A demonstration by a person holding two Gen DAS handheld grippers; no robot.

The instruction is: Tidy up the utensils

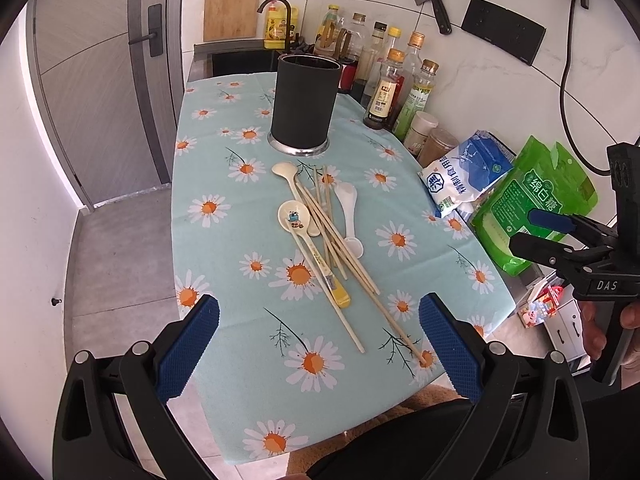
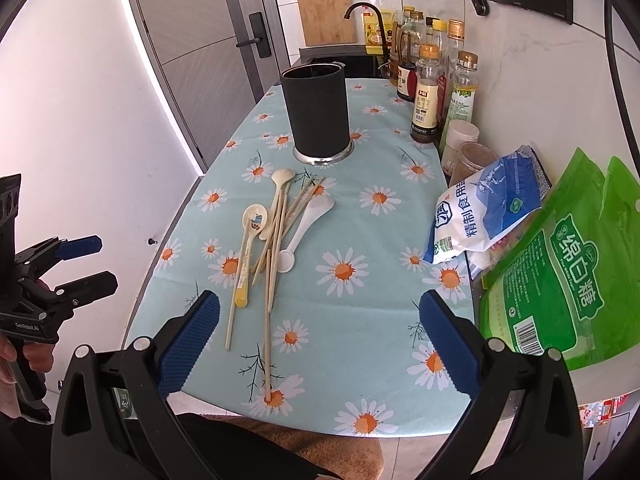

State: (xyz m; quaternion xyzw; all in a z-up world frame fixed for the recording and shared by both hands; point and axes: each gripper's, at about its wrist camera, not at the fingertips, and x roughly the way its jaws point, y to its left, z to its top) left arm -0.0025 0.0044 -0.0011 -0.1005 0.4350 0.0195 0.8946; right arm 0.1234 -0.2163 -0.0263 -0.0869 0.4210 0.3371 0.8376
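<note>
Utensils: a loose pile of spoons and chopsticks (image 1: 340, 240) lies in the middle of the table, crossing one another, nothing picked up.
Cartoon spoon: cream spoon with a printed bowl and a yellow handle tip (image 1: 294, 218) lies at the left edge of the pile as the left wrist view shows it.
Plain cream spoon: its bowl (image 1: 284, 170) lies nearest the holder, the handle running under the chopsticks.
White spoon: a short white spoon (image 2: 306, 222) lies on the side of the pile toward the wall.
Long chopstick: one stick (image 2: 267, 344) reaches out of the pile toward the near table edge, its tip on a printed daisy.
Holder: a dark cylindrical utensil holder (image 1: 306, 100) stands upright on a metal base, just beyond the pile and apart from it.
Table: covered by a pale blue daisy-print cloth (image 1: 224, 248).
Left gripper: (image 1: 320, 340) jaws spread wide, holding nothing, above the near edge of the table, short of the pile.
Right gripper: (image 2: 320, 340) jaws likewise spread wide and holding nothing, over the near part of the cloth.
Wall side: bottles of sauce and oil (image 2: 426, 96), a blue-and-white bag (image 2: 486, 210) and a green bag (image 2: 560, 276) line the edge beside the wall.
Behind: a wooden cutting board (image 1: 232, 6) leans against the wall by a tap (image 1: 280, 16).
</note>
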